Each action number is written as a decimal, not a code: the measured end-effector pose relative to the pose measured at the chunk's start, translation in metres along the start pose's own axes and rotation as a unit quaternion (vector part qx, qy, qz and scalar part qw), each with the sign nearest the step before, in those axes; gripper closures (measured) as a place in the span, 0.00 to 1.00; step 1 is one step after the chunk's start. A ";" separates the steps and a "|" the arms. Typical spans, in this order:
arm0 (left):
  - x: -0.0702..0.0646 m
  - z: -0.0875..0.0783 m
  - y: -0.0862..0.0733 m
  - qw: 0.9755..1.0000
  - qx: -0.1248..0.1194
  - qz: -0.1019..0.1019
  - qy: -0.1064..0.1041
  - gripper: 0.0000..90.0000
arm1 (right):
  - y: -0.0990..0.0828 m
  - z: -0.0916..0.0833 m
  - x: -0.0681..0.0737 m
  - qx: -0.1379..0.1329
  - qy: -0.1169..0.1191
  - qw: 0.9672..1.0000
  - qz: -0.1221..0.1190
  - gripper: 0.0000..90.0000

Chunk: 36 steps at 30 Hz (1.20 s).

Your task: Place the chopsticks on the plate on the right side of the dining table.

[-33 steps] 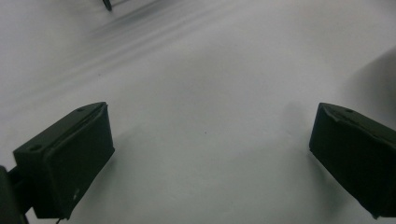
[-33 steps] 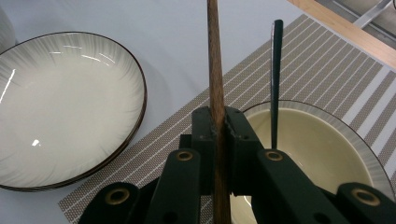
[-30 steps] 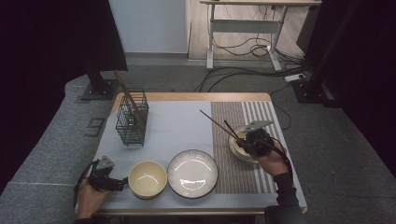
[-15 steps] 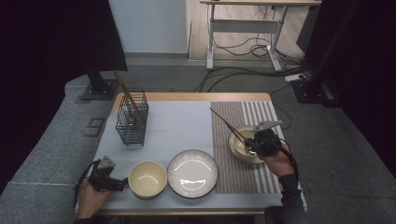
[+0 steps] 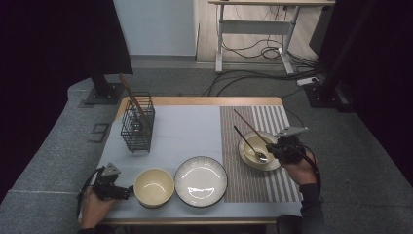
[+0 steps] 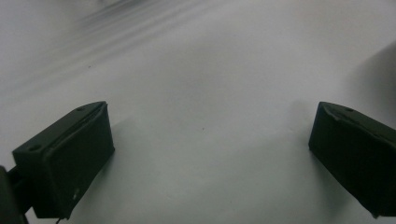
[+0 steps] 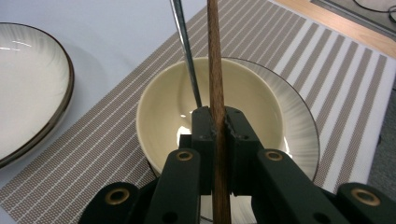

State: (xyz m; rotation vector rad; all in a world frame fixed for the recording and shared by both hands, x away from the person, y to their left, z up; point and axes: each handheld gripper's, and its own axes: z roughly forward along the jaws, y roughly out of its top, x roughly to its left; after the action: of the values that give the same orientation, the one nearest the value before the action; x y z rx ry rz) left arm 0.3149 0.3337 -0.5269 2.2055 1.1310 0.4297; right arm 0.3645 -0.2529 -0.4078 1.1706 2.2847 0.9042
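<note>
Right gripper view, tongs (image 7: 217, 128) clamping wooden chopstick (image 7: 214, 56)

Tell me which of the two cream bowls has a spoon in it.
The cream bowl on the striped placemat, beside the right gripper, holds the spoon; the one near the left gripper is empty.

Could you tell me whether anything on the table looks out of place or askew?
Nothing looks spilled or damaged. A metal spoon leans in the cream bowl on the striped placemat, and the right tongs grip a wooden chopstick slanting over that bowl. More chopsticks tilt in the wire basket.
</note>
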 end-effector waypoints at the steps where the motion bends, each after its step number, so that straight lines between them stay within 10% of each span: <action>1: 0.000 0.000 0.000 1.000 0.000 0.000 0.000 0.00 | -0.001 0.000 -0.001 0.002 -0.004 1.000 0.001 0.93; 36: 0.000 0.000 0.000 1.000 0.000 0.000 0.000 0.00 | -0.042 0.009 -0.039 0.037 -0.059 0.996 0.053 0.93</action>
State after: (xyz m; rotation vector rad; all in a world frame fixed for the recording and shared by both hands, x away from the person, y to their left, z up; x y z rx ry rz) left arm 0.3147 0.3337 -0.5269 2.2063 1.1305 0.4306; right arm 0.3682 -0.3002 -0.4414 1.3507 2.1954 0.7726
